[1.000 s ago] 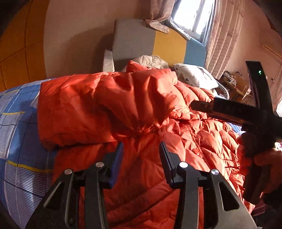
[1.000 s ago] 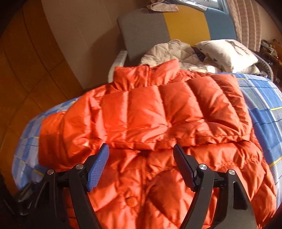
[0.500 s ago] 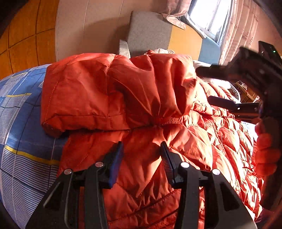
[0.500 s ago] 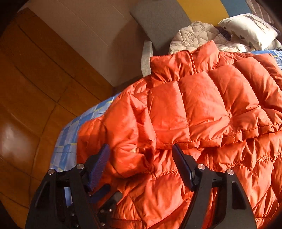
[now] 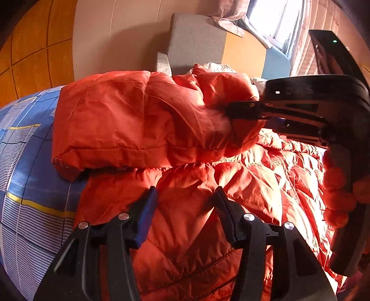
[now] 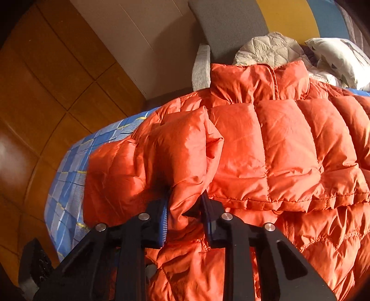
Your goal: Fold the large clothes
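An orange puffer jacket (image 5: 143, 120) lies spread on a bed with a blue checked sheet (image 5: 27, 162), its upper part folded over the lower. In the right wrist view my right gripper (image 6: 185, 206) is closing its jaws, and the pads pinch a raised fold of the jacket's sleeve (image 6: 185, 150) at the left side. The left wrist view shows that same right gripper (image 5: 238, 115) coming in from the right, held by a hand (image 5: 337, 185). My left gripper (image 5: 185, 201) hovers over the lower jacket panel, jaws opening, fabric beneath them but not pinched.
Behind the bed stands a grey, yellow and blue armchair (image 6: 231, 20) holding a beige quilted blanket (image 6: 266, 48) and a white pillow (image 6: 340, 58). Wooden floor (image 6: 46, 81) lies past the bed's left edge. A curtained window (image 5: 277, 18) is at the back right.
My right gripper swung left across the jacket to the sleeve fold and closed on it. The left gripper's jaws spread a little wider and came nearer the fabric.
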`<state>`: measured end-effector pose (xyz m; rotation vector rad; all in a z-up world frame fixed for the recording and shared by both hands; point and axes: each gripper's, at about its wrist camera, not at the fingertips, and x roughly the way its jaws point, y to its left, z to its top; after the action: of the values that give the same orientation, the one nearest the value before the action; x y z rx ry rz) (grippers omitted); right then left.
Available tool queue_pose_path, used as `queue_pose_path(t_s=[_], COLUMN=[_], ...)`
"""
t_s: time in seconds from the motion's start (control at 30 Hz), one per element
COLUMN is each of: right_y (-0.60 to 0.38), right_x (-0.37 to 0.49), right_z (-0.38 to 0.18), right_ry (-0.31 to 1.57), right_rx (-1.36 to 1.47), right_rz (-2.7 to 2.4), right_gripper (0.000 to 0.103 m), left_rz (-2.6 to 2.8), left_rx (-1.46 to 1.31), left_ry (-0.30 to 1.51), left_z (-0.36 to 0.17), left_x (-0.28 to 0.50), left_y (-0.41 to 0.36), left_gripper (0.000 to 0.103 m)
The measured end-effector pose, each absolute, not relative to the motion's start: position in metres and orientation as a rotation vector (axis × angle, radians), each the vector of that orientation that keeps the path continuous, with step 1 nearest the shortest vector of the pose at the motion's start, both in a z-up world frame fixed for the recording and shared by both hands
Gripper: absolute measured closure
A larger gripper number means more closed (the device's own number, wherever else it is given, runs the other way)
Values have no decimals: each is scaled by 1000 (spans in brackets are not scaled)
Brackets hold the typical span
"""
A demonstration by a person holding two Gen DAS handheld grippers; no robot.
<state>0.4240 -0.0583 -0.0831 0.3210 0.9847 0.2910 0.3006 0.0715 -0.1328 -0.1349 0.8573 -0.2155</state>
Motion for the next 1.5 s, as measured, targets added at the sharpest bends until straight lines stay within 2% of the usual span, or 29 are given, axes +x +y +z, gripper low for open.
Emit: queue_pose_path(t_s=[0.3, 0.5, 0.8, 1.13, 1.17, 1.23, 1.3, 1.33, 1.5], right_y=[-104, -153, -228, -247, -248, -250, -250, -249, -232], right_x=[414, 409, 404, 418, 419, 417, 409, 404, 395], right_z=[-63, -56, -62, -85, -84, -79, -69, -62, -41], right_ry=[922, 898, 896, 943, 942, 931, 891, 860, 782], right_rx=[278, 260, 226, 176, 186, 201, 196, 195, 201], right_rz=[170, 25, -155, -232, -227, -235, -255, -267, -218], right_gripper=[90, 93, 93, 92, 90, 77, 42, 38, 38], left_rz=[-223, -232, -237, -223, -222, -216, -213, -210, -203], left_rx=[-149, -128, -142, -123, -120, -112, -105, -100, -91], left_ry=[819, 800, 768, 754, 751, 741, 734, 732, 720], left_z=[-112, -101, -92, -77, -75, -70, -66, -64, -56], left_x=[316, 326, 328, 354, 358, 365, 374, 379, 400], left_y=[65, 55, 55, 50, 49, 47, 44, 43, 38], left_gripper=[52, 52, 52, 51, 51, 48, 47, 47, 46])
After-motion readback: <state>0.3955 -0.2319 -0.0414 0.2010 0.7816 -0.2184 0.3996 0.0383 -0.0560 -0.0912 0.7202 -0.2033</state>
